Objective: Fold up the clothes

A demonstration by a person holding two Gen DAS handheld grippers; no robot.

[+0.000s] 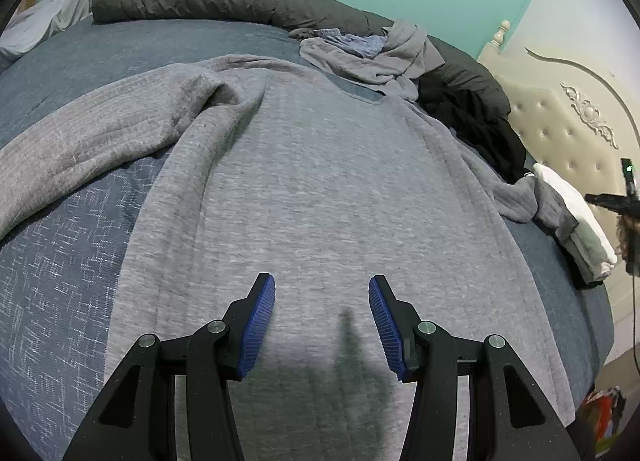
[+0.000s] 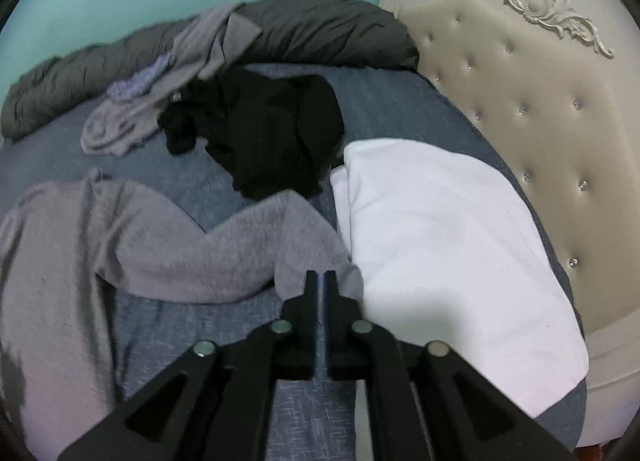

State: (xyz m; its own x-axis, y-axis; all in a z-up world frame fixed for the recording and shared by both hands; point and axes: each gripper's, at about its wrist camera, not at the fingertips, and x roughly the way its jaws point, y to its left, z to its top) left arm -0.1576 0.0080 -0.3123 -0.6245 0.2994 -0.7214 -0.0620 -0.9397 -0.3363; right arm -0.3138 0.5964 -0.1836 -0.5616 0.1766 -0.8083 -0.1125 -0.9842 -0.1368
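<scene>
Bed [image 1: 60, 189]: one grey sweater [image 1: 320, 189], two grippers.

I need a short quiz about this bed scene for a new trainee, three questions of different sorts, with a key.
1. True or false: the left gripper hangs open above the large grey knitted sweater.
2. Which garment lies between the folded white cloth stack and the crumpled light grey garment? A) a red towel B) a black crumpled garment C) yellow socks
3. Fill in: the right gripper is nearly shut at the grey sweater's ____.

Key: 1 true; 2 B; 3 sleeve, though whether the pads truly pinch the fabric cannot be seen.
</scene>
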